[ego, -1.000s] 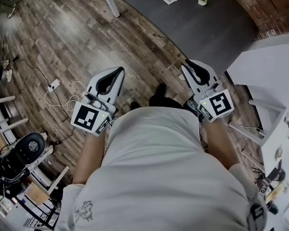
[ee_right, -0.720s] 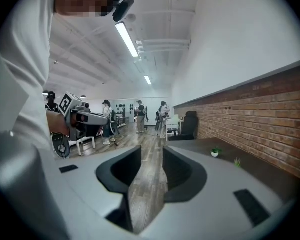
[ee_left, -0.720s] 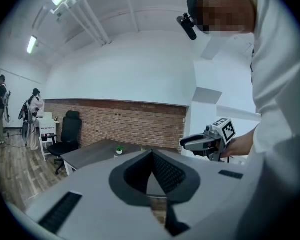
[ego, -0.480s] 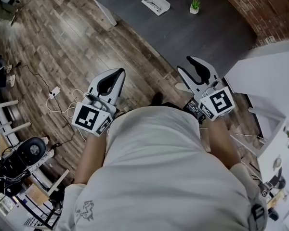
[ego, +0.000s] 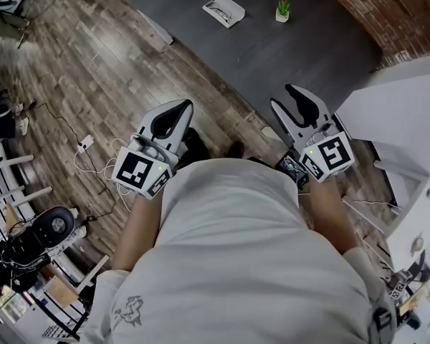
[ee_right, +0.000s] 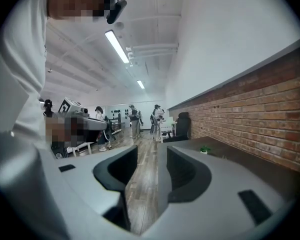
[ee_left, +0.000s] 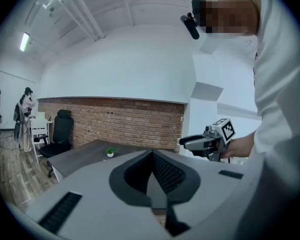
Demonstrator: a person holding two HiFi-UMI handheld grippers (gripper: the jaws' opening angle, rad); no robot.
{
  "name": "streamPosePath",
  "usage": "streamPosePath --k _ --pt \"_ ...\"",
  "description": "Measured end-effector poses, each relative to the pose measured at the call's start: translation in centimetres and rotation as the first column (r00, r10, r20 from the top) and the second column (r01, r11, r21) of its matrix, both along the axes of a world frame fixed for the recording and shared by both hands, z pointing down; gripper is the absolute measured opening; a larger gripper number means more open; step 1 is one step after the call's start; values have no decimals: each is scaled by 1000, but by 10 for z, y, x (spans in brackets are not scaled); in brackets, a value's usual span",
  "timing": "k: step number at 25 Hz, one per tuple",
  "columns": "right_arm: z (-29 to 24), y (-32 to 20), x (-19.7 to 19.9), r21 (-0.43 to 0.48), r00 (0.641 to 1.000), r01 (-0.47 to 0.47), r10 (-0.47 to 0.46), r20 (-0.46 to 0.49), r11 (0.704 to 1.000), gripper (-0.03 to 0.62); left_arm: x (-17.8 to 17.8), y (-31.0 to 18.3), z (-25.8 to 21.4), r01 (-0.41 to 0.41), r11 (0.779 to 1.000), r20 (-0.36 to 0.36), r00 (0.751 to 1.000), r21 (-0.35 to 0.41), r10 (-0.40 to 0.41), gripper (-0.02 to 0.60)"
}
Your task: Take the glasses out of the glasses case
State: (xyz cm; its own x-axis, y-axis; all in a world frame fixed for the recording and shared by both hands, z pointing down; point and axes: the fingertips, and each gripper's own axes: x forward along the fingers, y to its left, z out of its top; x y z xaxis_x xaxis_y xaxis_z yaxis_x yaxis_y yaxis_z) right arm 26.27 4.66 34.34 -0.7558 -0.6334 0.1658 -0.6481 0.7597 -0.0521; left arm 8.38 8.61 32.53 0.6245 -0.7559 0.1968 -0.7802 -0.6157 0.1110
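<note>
The right claw (ego: 283, 97) is opening its jaws now. A moment ago they were nearly together, and now they are wide apart. Nothing is between them, only the floor far ahead (ee_right: 152, 156). The left claw (ego: 180, 107) is clenched tight with nothing in it, and its two jaws touch each other (ee_left: 152, 151).

The person is also walking. The dark table (ego: 301, 49) is closer to both claws than it was a second ago, but it is still well ahead of them.

The white glasses case (ego: 231, 11) lies open on that table, far in front of both claws and between where they point. The glasses (ego: 216, 7) seem to lie inside it, but they are too small to see well. A little plant (ego: 282, 9) stands near the case, on the right claw's side.

So no claw touches the case yet. I think the right claw is getting ready to grab. Both claws must first get much nearer to the table.
</note>
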Motion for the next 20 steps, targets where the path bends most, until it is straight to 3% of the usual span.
streamPosePath --k 10,20 --pt "3 -22 4 -22 999 -50 49 -17 999 190 11 -41 4 -81 997 -26 996 -6 81 11" --pt "4 -77 -40 -39 995 -99 98 -38 994 190 -35 -103 4 -136 991 -43 990 -7 135 11"
